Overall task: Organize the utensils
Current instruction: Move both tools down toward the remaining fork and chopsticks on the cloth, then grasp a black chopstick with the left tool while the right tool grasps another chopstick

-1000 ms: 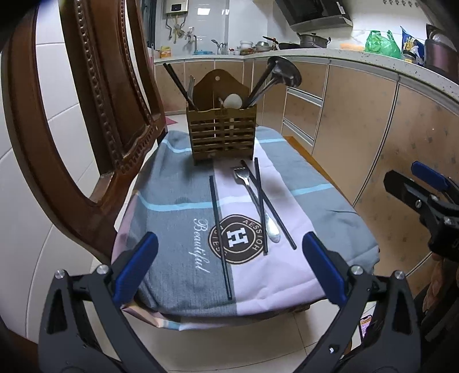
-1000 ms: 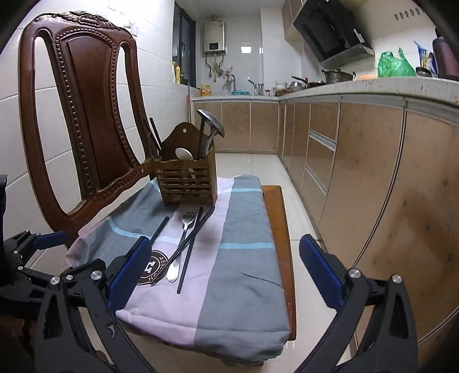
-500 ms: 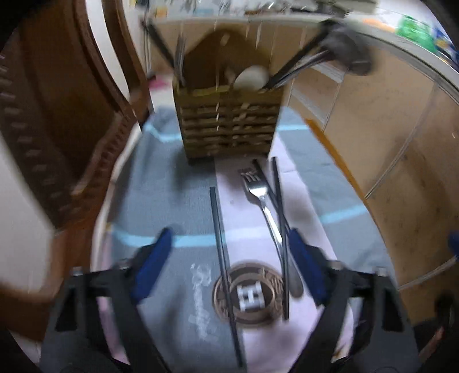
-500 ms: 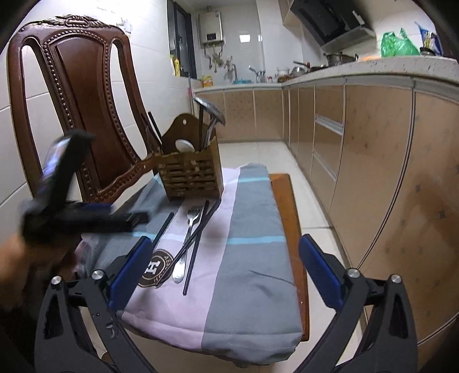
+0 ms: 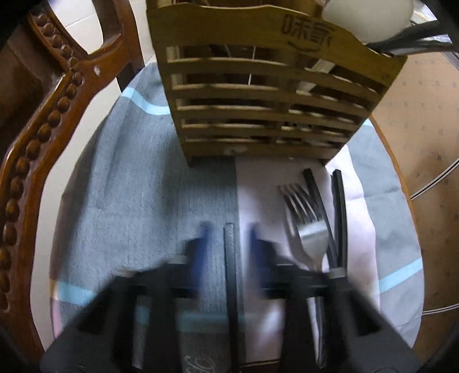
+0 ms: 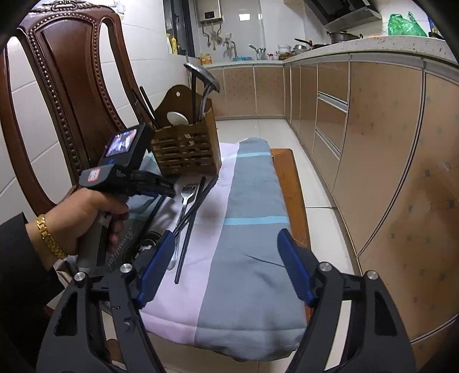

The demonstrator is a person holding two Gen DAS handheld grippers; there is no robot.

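A slatted wooden utensil holder (image 5: 264, 114) stands at the back of a cloth-covered seat, with a white spoon (image 5: 367, 17) and dark ladles in it. On the cloth lie a single black chopstick (image 5: 229, 287), a metal fork (image 5: 311, 238) and two crossed black chopsticks (image 5: 340, 200). My left gripper (image 5: 229, 229) points steeply down over the single chopstick. Its jaws are closing, with the chopstick between the blurred blue pads and a gap on each side. My right gripper (image 6: 226, 235) hovers over the cloth's near end, jaws closing with nothing between them. The right wrist view shows the left gripper (image 6: 165, 188) near the holder (image 6: 186, 152).
A carved wooden chair back (image 6: 71, 86) rises left of the holder. The striped grey and pink cloth (image 6: 246, 258) covers a wooden seat (image 6: 289, 178). Kitchen cabinets (image 6: 387, 172) line the right side across a tiled floor. A person's hand (image 6: 86, 212) with a gold bracelet holds the left gripper.
My left gripper went forward and down towards the holder, coming over the single chopstick as its jaws narrowed. It entered the right wrist view. The right gripper's jaws narrowed somewhat.
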